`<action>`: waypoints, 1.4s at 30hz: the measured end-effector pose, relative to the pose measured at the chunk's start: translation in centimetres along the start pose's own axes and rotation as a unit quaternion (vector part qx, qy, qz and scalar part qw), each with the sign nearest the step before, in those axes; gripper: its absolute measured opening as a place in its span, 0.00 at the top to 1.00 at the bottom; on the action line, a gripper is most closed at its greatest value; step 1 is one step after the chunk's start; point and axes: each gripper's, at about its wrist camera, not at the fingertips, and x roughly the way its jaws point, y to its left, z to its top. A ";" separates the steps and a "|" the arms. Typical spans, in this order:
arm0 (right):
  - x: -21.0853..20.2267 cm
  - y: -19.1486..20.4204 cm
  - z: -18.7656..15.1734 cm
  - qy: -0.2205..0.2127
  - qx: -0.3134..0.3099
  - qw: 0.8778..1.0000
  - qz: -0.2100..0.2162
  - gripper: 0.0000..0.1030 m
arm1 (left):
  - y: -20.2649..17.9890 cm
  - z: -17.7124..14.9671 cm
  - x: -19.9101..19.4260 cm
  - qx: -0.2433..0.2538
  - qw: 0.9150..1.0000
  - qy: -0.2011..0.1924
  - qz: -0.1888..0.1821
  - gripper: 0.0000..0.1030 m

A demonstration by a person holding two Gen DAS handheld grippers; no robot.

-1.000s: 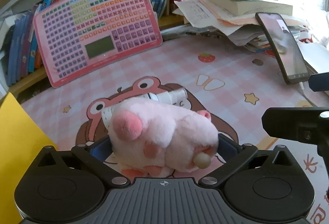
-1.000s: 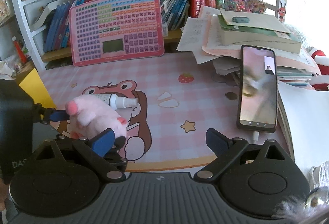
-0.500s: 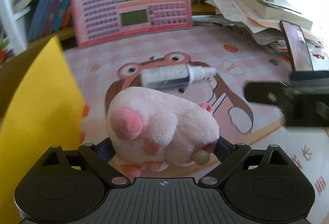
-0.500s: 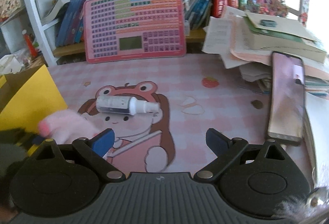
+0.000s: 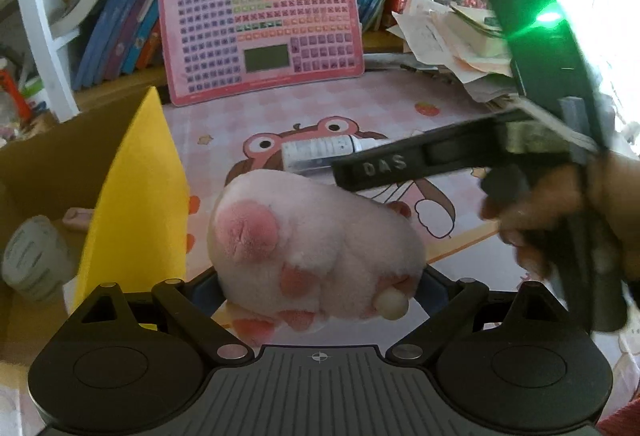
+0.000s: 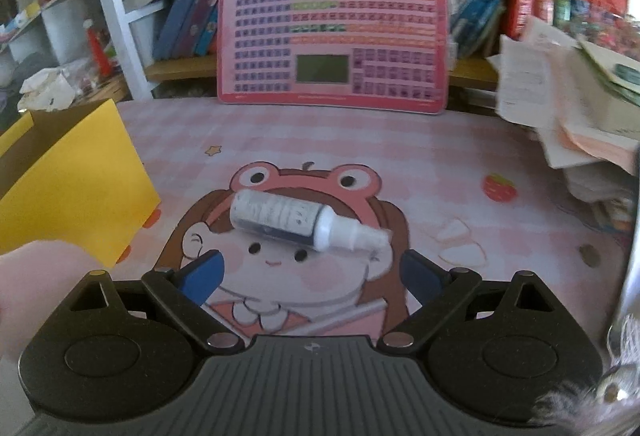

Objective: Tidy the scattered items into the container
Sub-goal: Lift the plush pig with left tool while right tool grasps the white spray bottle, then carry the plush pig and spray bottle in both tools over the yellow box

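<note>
A pink plush toy [image 5: 316, 248] hangs above the mat with my left gripper [image 5: 316, 288] shut on its sides. It is just right of the cardboard box's yellow flap [image 5: 136, 195]. The same toy shows as a pink blur [image 6: 36, 276] at the left edge of the right wrist view. A white spray bottle [image 6: 296, 222] lies on its side on the cartoon mat, cap to the right. My right gripper [image 6: 312, 272] stands open and empty just short of it. In the left wrist view the bottle [image 5: 320, 151] is partly hidden behind the right tool's black body [image 5: 400, 163].
The open cardboard box [image 5: 44, 163] at the left holds a white jar [image 5: 36, 260]. A pink keyboard toy [image 6: 332, 31] leans on the bookshelf at the back. Stacked papers and books [image 6: 568, 107] crowd the right side. A hand [image 5: 552, 211] holds the right tool.
My left gripper carried the plush toy left and up until the box and its yellow flap came alongside. My right gripper swung left and down toward the spray bottle; the phone left its view.
</note>
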 end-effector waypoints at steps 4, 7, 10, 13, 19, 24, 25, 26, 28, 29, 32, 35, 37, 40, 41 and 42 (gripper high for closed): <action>2.1 0.0 1.3 0.000 -0.046 0.999 0.012 0.09 | -0.3 0.1 -0.8 0.008 1.000 0.000 0.005 0.07; 3.6 0.5 2.2 0.005 -0.112 0.993 0.038 0.12 | -0.1 0.1 -1.3 0.003 1.000 -0.001 0.002 0.07; 5.1 1.5 2.6 0.013 -0.174 0.983 0.050 0.28 | 0.0 0.1 -1.5 0.005 1.000 -0.003 -0.004 0.07; 6.5 2.0 2.7 0.035 -0.192 0.979 0.057 0.40 | 0.2 0.1 -1.7 0.003 1.000 -0.005 -0.007 0.07; 6.8 1.1 2.4 0.052 -0.145 0.985 0.081 0.63 | 0.2 0.0 -2.4 0.008 1.000 -0.016 -0.009 0.07; 5.6 0.9 1.6 0.049 -0.131 0.987 0.074 0.70 | -0.1 0.1 -2.6 0.018 0.999 -0.026 -0.015 0.07; 5.4 0.7 1.4 0.050 -0.122 0.989 0.069 0.70 | -0.2 0.2 -2.6 0.020 0.999 -0.029 -0.017 0.07; 5.0 0.6 1.2 0.051 -0.114 0.990 0.063 0.70 | -0.3 0.2 -2.7 0.022 0.999 -0.032 -0.019 0.07; 4.3 0.2 0.9 0.054 -0.093 0.993 0.054 0.70 | -0.5 0.2 -2.9 0.026 0.999 -0.037 -0.023 0.07; 3.9 0.0 0.6 0.056 -0.084 0.994 0.049 0.70 | -0.6 0.2 -3.1 0.027 0.998 -0.040 -0.026 0.07; 2.3 -0.2 -0.6 0.056 -0.075 0.995 0.039 0.70 | -0.6 0.1 -3.6 0.029 0.998 -0.046 -0.034 0.07; 0.6 -0.4 -1.6 0.057 -0.063 0.996 0.041 0.70 | -0.6 0.0 -4.0 0.029 0.997 -0.051 -0.044 0.07; -0.1 -0.6 -2.1 0.063 -0.050 0.996 0.040 0.70 | -0.5 -0.1 -4.3 0.026 0.997 -0.054 -0.046 0.07; -1.2 -0.8 -2.8 0.069 -0.035 0.996 0.041 0.70 | -0.6 -0.1 -4.7 0.021 0.997 -0.058 -0.048 0.07; -1.6 -0.8 -3.0 0.069 -0.032 0.996 0.042 0.70 | -0.6 -0.1 -4.9 0.020 0.997 -0.060 -0.049 0.07; -1.9 -0.8 -3.2 0.069 -0.030 0.996 0.042 0.70 | -0.6 0.0 -5.1 0.018 0.997 -0.062 -0.051 0.07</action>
